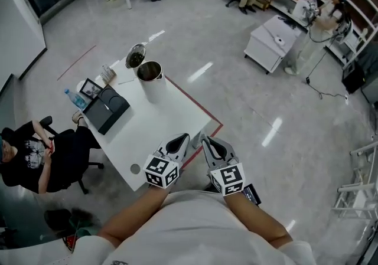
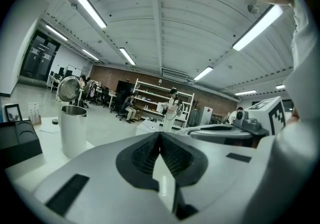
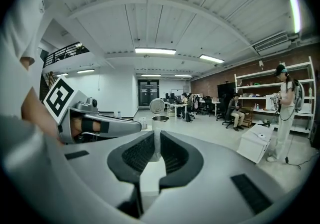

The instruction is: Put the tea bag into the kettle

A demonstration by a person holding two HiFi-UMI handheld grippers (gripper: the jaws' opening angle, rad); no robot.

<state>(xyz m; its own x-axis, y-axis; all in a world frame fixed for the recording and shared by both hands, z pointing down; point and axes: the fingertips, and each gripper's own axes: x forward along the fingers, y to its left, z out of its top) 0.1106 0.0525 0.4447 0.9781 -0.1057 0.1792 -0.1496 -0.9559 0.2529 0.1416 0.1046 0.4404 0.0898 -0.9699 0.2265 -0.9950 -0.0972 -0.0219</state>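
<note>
A steel kettle stands on the far part of the white table, its lid tipped open. It also appears in the left gripper view as the kettle at the left, and small and straight ahead as the kettle in the right gripper view. I cannot pick out a tea bag. My left gripper hovers at the table's near edge, shut and empty. Beside it my right gripper holds nothing, its jaws a thin slit apart.
A black box, a picture frame, a water bottle and a small stand of packets sit at the table's left end. A person sits beside that end. Red tape lines the floor.
</note>
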